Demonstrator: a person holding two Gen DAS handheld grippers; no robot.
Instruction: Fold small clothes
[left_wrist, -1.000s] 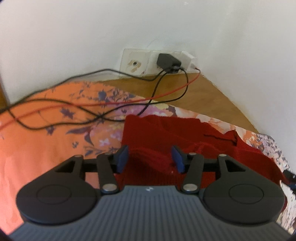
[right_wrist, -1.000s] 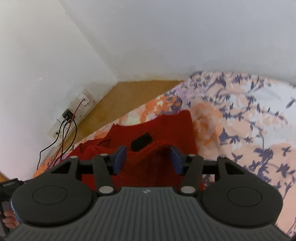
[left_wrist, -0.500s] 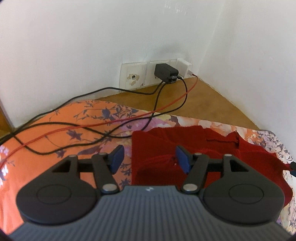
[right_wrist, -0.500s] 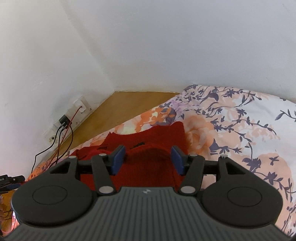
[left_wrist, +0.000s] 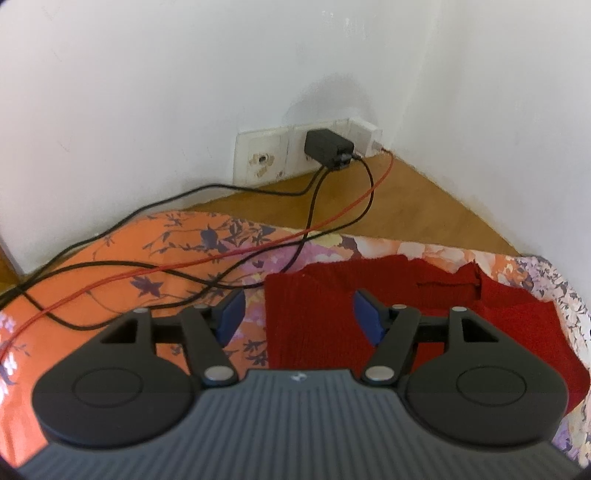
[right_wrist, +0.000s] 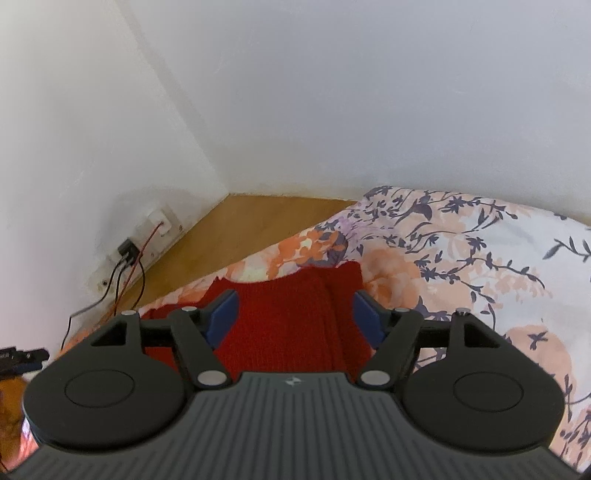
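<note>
A red knitted garment (left_wrist: 406, 291) lies flat on the flowered bedsheet (left_wrist: 110, 258), near the bed's corner. My left gripper (left_wrist: 299, 314) hovers open above the garment's left edge, nothing between its blue pads. In the right wrist view the same red garment (right_wrist: 291, 317) shows a lengthwise fold line, and my right gripper (right_wrist: 291, 314) stands open over it, holding nothing. The garment's near part is hidden behind both gripper bodies.
Black and red cables (left_wrist: 207, 258) run across the orange part of the sheet to a black charger (left_wrist: 327, 147) plugged into a wall socket strip. Bare wooden floor (left_wrist: 399, 206) fills the room corner. White walls stand close on two sides. Sheet (right_wrist: 480, 258) stretches to the right.
Both grippers have drawn back and up from the garment and opened wider. The raised bunch of knit between the fingers has dropped, and the garment now lies flat.
</note>
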